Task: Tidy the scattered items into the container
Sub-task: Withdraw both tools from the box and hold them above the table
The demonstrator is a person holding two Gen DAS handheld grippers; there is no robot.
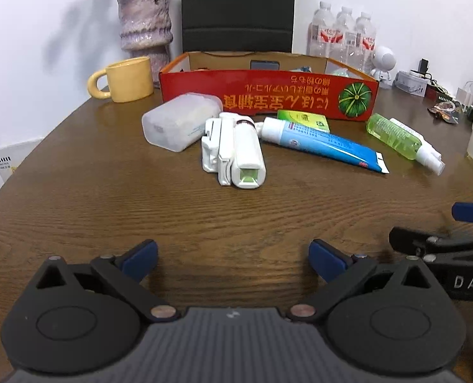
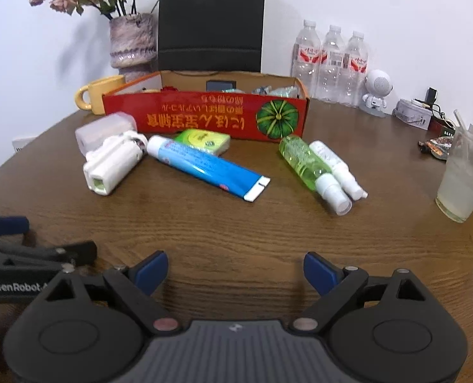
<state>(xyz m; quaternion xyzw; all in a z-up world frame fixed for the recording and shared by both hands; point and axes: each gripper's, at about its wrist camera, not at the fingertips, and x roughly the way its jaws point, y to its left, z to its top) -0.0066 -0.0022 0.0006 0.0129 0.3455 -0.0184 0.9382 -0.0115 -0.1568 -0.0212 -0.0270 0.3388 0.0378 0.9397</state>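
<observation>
Two grippers hover low over the near edge of the wooden table [image 1: 108, 191], side by side. Left gripper [image 1: 233, 260] has its blue-padded fingers spread wide, nothing between them. Right gripper [image 2: 235, 271] likewise spread wide and holding nothing.

Red cardboard box [image 2: 204, 118] sits toward the far edge, open top, a few things already inside, hard to identify. Scattered items lie on the table just in front of it. Frosted plastic case [image 1: 180, 121] is nearest the left end of the box. White dispenser [image 1: 235, 151] lies just beside the case, its far end touching the cap of the blue toothpaste tube [image 1: 322, 143]. Green soap packet [image 2: 206, 140] lies between tube and box front, tube overlapping it. Green spray bottle [image 2: 310, 167] and white spray bottle [image 2: 335, 167] lie side by side, touching, near the box's right end.

Yellow mug [image 1: 124, 79] stands at the far left, by the box. Glass of pale drink [image 2: 463, 182] is near the right edge.
</observation>
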